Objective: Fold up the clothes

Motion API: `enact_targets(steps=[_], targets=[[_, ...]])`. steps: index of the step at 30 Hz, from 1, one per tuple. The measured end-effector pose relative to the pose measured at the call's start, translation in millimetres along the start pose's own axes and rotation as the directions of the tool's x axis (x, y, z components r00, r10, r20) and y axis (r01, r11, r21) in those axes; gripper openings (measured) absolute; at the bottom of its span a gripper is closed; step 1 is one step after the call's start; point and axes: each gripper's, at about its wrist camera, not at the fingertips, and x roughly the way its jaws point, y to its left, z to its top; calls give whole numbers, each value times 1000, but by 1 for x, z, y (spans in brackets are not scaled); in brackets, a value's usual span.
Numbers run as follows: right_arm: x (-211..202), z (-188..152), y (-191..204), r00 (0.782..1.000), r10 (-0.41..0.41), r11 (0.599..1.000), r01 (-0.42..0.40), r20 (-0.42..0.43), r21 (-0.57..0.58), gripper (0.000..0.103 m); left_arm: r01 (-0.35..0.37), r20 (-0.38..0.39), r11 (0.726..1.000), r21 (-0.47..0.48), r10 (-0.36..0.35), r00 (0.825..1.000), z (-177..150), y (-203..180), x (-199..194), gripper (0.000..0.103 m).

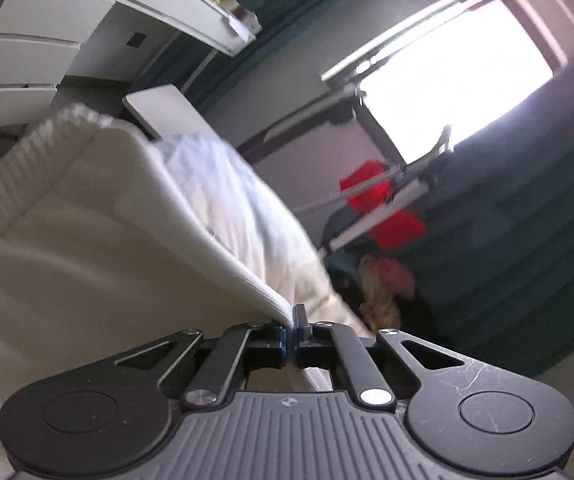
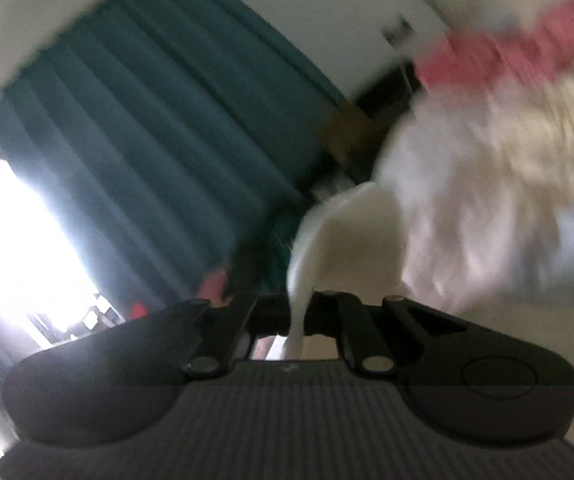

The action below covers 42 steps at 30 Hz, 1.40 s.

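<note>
Clamped in the left gripper (image 1: 291, 334): the edge of a cream knit garment (image 1: 87, 216), lifted clear. Pinched likewise in the right gripper (image 2: 301, 314), another cream fold. Best kept taut and level between both before lowering. Beyond, teal curtains (image 2: 147, 120).

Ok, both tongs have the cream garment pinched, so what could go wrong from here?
1. The left tongs hold only a thin edge of the cream garment, so it may slip out.
2. The right tongs pinch a narrow bunched strip, and that view is motion-blurred, so a fast swing could tug it free or fold it crooked.
</note>
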Motion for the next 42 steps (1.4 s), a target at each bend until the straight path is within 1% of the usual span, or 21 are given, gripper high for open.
enact_targets(steps=[2,5,9,13,15,18,19,20,21,22,23,24,26,29,31,35,36,37,40,41,42], targets=[[20,11,26,1000,-10,999,11,13,-48,5,-6,9,1000,-11,6,1000,13,-3,8,3],[79,13,49,996,-85,991,83,-24,-102,5,-32,-1,999,-3,32,1000,22,-9,40,4],[166,-24,60,971,-229,945,206,-68,-253,5,-119,-36,992,40,121,992,19,-16,104,5],[234,-65,39,931,-322,927,274,-170,-255,5,-184,-65,979,81,190,980,14,-13,146,6],[255,-82,28,923,-327,925,268,-203,-271,6,-199,-68,972,122,208,976,10,-12,155,8],[271,-92,22,925,-289,928,207,-246,-311,8,-181,-70,964,197,198,978,7,-14,156,11],[272,-92,21,927,-265,932,175,-265,-319,11,-168,-73,960,225,188,979,4,-17,153,17],[271,-89,19,930,-241,937,148,-277,-318,19,-153,-75,952,264,179,981,1,-22,150,28],[270,-87,17,933,-217,941,123,-285,-315,34,-140,-75,942,305,170,983,-2,-27,146,35],[261,-84,16,941,-188,950,101,-282,-296,45,-131,-68,925,356,165,984,-8,-34,141,49],[251,-81,15,949,-157,959,80,-274,-273,67,-121,-60,905,408,159,985,-14,-42,136,56],[238,-80,14,958,-134,964,66,-253,-258,77,-108,-54,878,467,150,987,-23,-52,131,58],[209,-78,10,971,-101,972,50,-216,-231,75,-77,-63,813,576,139,988,-43,-72,122,58],[166,-78,1,978,-88,985,57,-191,-161,76,21,-116,685,728,93,989,-89,-102,106,60],[140,-81,-14,978,-99,993,86,-183,-76,76,34,-129,621,783,109,986,-121,-111,105,63],[111,-95,-57,942,-196,961,240,-274,138,75,64,-151,481,874,144,978,-184,-127,104,63],[112,-97,-65,931,-202,952,259,-305,161,68,72,-155,444,893,153,976,-200,-131,103,63],[114,-99,-71,920,-203,946,273,-336,176,67,81,-159,406,910,162,974,-216,-136,103,63],[119,-97,-77,925,-154,956,228,-348,184,66,109,-169,288,951,192,967,-264,-148,101,62],[121,-95,-77,930,-131,960,205,-344,189,64,118,-171,248,961,202,964,-280,-152,101,60],[125,-96,-80,930,-126,960,202,-346,192,55,121,-167,215,969,213,963,-292,-155,103,59]])
